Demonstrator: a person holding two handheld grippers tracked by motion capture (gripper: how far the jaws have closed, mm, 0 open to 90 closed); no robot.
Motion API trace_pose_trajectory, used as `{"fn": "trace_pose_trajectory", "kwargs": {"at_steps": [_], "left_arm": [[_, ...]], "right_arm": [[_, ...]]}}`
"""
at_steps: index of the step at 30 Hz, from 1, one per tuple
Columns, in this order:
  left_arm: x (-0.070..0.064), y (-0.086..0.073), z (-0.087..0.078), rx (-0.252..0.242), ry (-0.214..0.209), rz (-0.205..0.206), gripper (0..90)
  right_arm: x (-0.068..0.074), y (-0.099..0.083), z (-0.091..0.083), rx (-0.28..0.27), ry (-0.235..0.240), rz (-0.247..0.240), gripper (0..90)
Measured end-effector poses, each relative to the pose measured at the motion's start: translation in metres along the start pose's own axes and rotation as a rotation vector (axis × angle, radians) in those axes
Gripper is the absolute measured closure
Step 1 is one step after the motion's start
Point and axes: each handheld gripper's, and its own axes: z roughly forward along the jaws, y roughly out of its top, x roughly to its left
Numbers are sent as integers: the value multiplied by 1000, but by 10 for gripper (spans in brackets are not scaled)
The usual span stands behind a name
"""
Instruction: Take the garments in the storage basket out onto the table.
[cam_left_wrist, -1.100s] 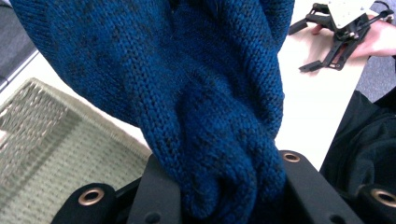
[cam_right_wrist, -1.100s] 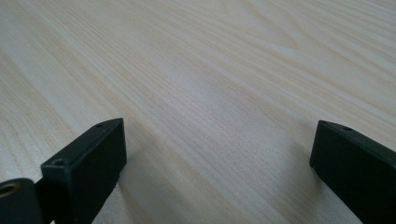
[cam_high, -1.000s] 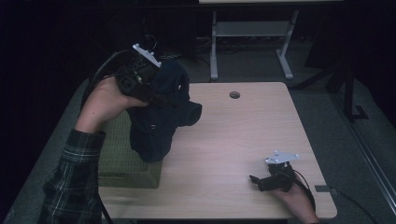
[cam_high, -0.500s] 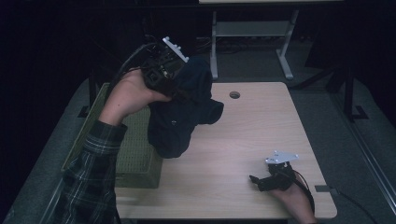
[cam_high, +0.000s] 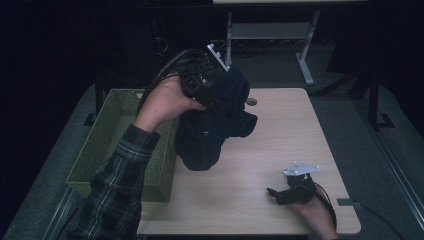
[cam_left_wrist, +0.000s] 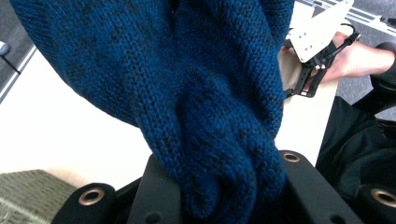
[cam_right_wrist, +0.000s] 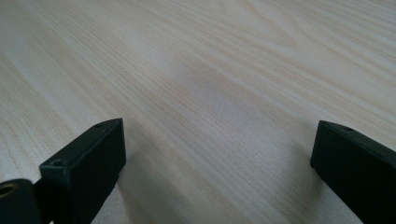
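A dark blue knitted garment (cam_high: 215, 127) hangs bunched from my left gripper (cam_high: 212, 92), held high over the table's left half beside the basket. In the left gripper view the blue knit (cam_left_wrist: 196, 107) is pinched between the two black jaws, so that gripper is shut on it. My right gripper (cam_high: 274, 194) rests low on the wooden table (cam_high: 285, 135) near the front right corner. Its two jaws stand wide apart over bare wood (cam_right_wrist: 210, 93), with nothing between them.
A green woven basket (cam_high: 107, 145) sits against the table's left edge. A round cable hole (cam_high: 251, 101) lies at the table's back. A white desk frame (cam_high: 300, 45) stands behind. The other hand with its gripper (cam_left_wrist: 317, 56) is visible past the garment.
My left gripper has lifted the blue garment up and to the right, out of the basket and over the table. The right gripper has stayed in place.
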Motion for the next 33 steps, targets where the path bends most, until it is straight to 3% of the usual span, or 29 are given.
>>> {"fn": "trace_pose_trajectory", "kwargs": {"at_steps": [10,16,24,33], "left_arm": [[-4,20,27,15,-24,13,725],[-5,29,60,44,-54,22,725],[-7,37,102,85,-61,24,721],[-8,37,142,91,-102,14,718]], "right_arm": [[0,0,0,1,-1,1,29],[0,0,0,0,-1,-1,30],[0,0,0,-1,-1,-4,30],[0,0,0,2,0,4,30]]}}
